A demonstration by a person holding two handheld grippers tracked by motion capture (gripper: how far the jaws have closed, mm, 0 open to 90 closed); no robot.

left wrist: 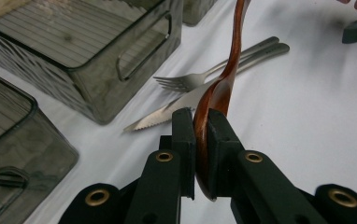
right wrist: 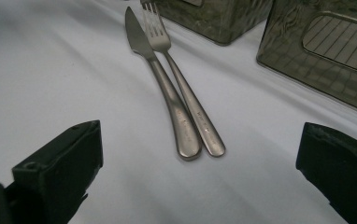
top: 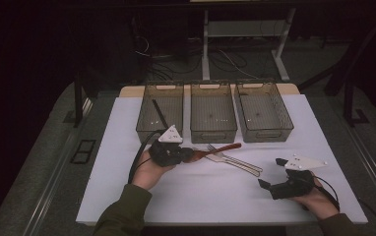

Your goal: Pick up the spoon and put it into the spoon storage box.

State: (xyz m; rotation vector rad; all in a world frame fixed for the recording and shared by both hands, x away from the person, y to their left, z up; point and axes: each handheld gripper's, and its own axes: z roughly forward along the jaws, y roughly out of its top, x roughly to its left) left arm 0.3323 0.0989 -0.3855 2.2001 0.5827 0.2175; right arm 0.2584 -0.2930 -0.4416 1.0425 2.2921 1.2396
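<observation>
In the high view, the left gripper (top: 176,153) sat a little left of the middle of the frame, just below the three see-through bins (top: 213,113). Its jaws were squeezed tight on the bowl end of a brown wooden spoon (top: 215,150). The spoon's handle poked out to the right, over the white table cover (top: 201,191). In the left gripper view, the spoon (left wrist: 223,88) stood on its edge between the two black jaws and ran up to the top middle of the frame.

A metal fork (top: 228,156) and a metal knife (top: 237,164) lay side by side on the cover, just right of the spoon. In the right gripper view, the knife (right wrist: 162,84) and the fork (right wrist: 186,93) ran from the top middle down to the middle, with their handle ends touching.

The right gripper (top: 269,172) was in the lower right of the high view, held in a hand (top: 319,200). Its jaws were wide apart, with nothing between them. A thin dark stick (top: 160,114) leaned inside the left bin.
</observation>
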